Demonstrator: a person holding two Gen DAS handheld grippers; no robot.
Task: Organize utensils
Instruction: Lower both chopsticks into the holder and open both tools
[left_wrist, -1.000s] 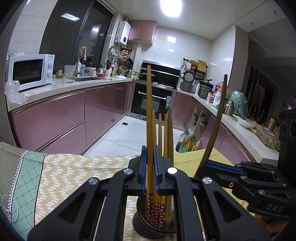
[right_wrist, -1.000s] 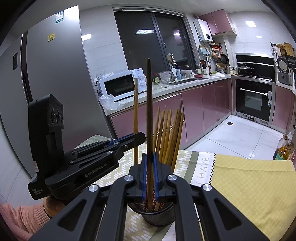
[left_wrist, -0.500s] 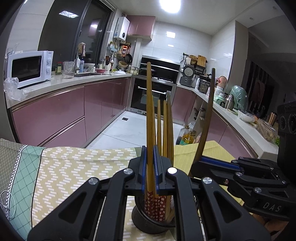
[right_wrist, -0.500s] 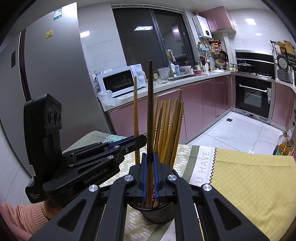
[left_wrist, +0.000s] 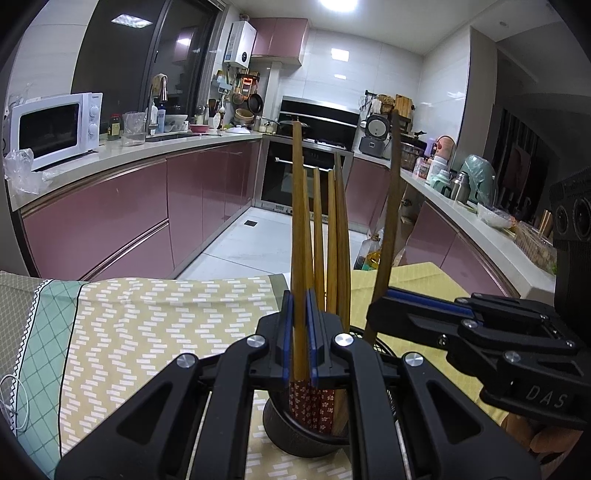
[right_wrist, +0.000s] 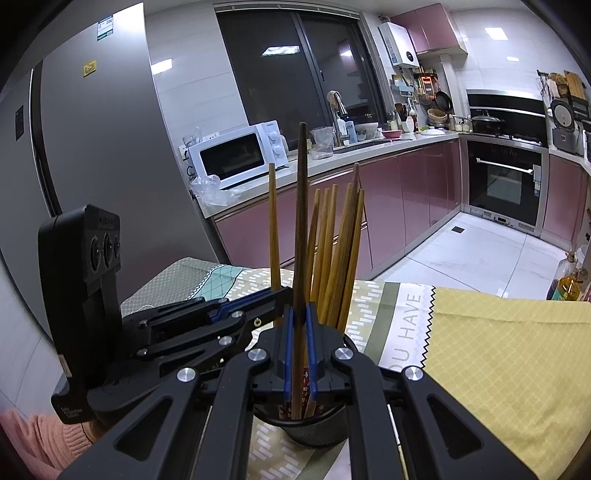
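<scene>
A dark round utensil holder (left_wrist: 295, 432) (right_wrist: 314, 428) stands on the patterned tablecloth and holds several upright wooden chopsticks (left_wrist: 332, 229) (right_wrist: 340, 251). My left gripper (left_wrist: 298, 343) is shut on a light wooden chopstick (left_wrist: 297, 206), upright over the holder. My right gripper (right_wrist: 300, 350) is shut on a dark brown chopstick (right_wrist: 301, 206), also upright over the holder; it shows in the left wrist view (left_wrist: 388, 221). The two grippers sit close together on either side of the holder.
The tablecloth (left_wrist: 155, 325) (right_wrist: 498, 350) covers the table under the holder. Pink kitchen cabinets (left_wrist: 122, 218), a white microwave (right_wrist: 240, 155), an oven (right_wrist: 502, 177) and a grey fridge (right_wrist: 92, 147) lie beyond. An oil bottle (right_wrist: 565, 284) stands on the floor.
Both grippers have sunk a little with their chopsticks toward the holder, and the dark chopstick now stands closer to the bundle.
</scene>
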